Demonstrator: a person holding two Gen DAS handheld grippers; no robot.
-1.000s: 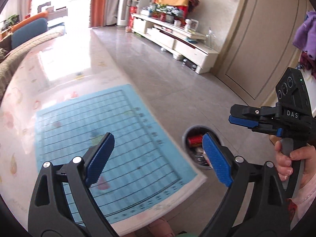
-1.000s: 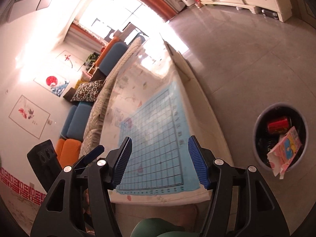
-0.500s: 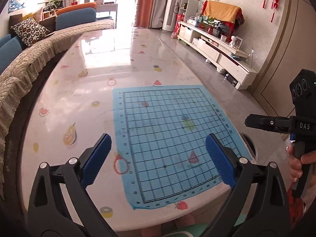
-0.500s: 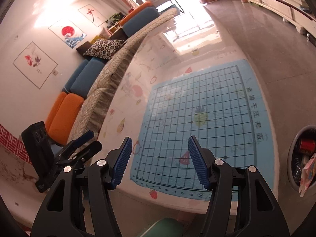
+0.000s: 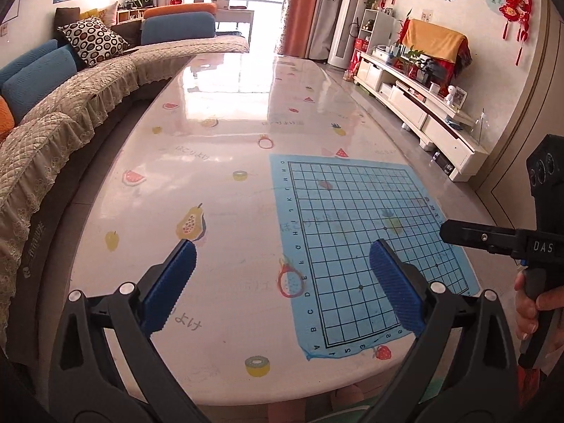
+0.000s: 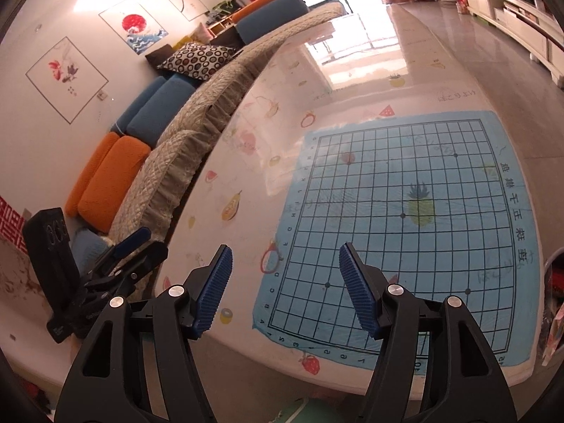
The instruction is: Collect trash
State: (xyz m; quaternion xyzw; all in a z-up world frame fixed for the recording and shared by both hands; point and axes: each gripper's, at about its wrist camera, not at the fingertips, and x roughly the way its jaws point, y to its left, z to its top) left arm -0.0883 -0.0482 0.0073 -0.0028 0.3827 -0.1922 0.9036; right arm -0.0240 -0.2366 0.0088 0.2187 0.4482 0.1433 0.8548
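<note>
My left gripper (image 5: 282, 250) hangs over the near end of a glossy white table (image 5: 229, 211) printed with fruit. Its jaws are opening and nothing is between them. My right gripper (image 6: 286, 250) hovers over the near left corner of a blue grid mat (image 6: 405, 211), jaws also opening, nothing between them. No loose trash shows on the table. A grey trash bin (image 6: 546, 264) peeks in at the far right edge, with something red and a pink wrapper (image 6: 553, 331) in it. Each gripper appears in the other's view: right gripper (image 5: 458, 234), left gripper (image 6: 130, 246).
A long sofa (image 5: 70, 105) with a beige quilted cover and blue and orange cushions runs along the table's left side. A white TV cabinet (image 5: 423, 105) lines the right wall across a grey tiled floor (image 5: 440, 176). A hand (image 5: 528, 303) grips the right gripper's handle.
Both views have swung left from the floor bin onto the table. The bin has left the left wrist view and slid to the right wrist view's edge. Both pairs of jaws stand slightly wider.
</note>
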